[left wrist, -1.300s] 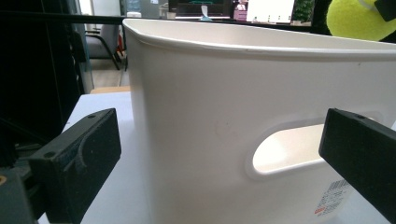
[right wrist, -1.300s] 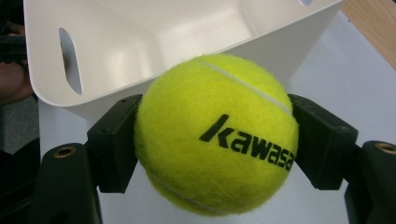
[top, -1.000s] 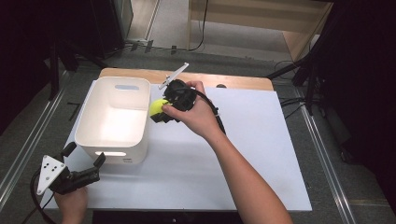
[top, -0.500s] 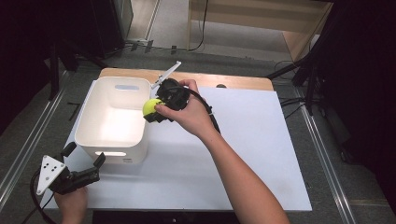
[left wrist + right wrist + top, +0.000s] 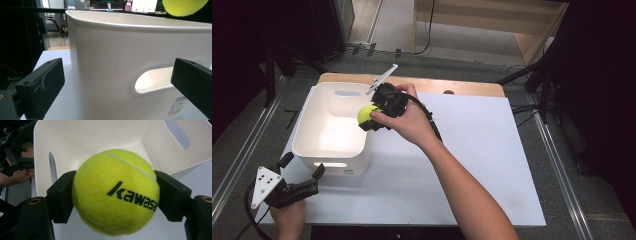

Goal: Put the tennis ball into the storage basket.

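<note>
The left tool (image 5: 302, 181) is black, with two blocky rectangular jaws, each showing a small round screw hole near its top edge. A grey three-cornered plate dotted with dark holes sits at its 9 o'clock end, and a black cable curls away toward 7 o'clock. The right tool (image 5: 368, 120) is black too, with brass-coloured screw inserts behind its square jaws, a slim white bar rising toward 1 o'clock, and a black cable along the bare, sleeveless forearm.

Tennis ball (image 5: 184, 6) cut off by top edge in left gripper view, bin (image 5: 140, 62) cropped at right and bottom, its label (image 5: 178, 106) too small to read, ball lettering partly hidden behind right gripper's (image 5: 115, 195) jaw.
</note>
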